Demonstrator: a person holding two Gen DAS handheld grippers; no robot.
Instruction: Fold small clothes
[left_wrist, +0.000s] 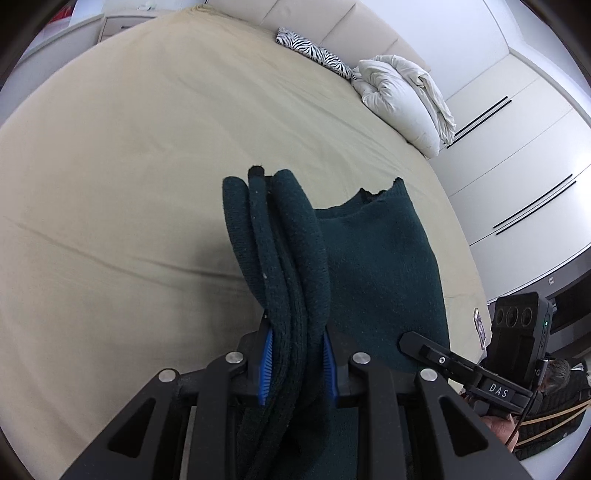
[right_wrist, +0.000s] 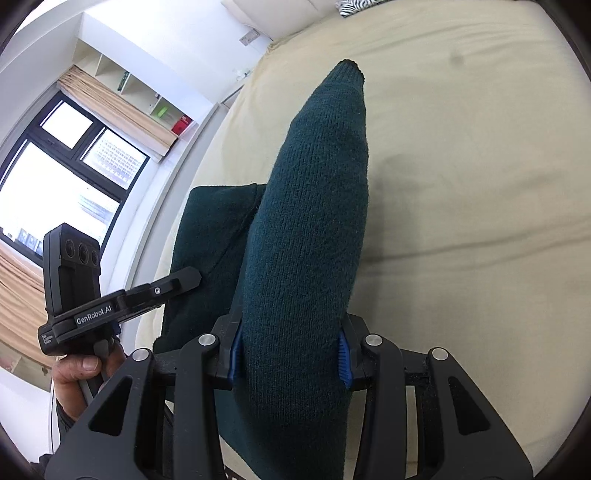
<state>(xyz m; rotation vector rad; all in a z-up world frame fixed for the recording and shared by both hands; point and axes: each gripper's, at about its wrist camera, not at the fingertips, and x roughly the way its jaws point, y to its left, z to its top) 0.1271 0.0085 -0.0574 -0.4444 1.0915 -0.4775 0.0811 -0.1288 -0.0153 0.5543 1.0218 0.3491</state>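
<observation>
Carrying a fold across is my read of the step: I have the dark green knit garment (left_wrist: 376, 266) pinched at two spots and raised over the bed (left_wrist: 129, 184). My left gripper (left_wrist: 297, 360) is clamped on a bunch of several layers; my right gripper (right_wrist: 291, 354) is closed around one thick rolled edge. Next, I judge, both ends must come down together onto the part hanging below (level, so the edges meet). Relative to the bed, the garment hangs above its near side, well apart from the white duvet (left_wrist: 402, 103) by the headboard. It looks thick, soft and ribbed.
</observation>
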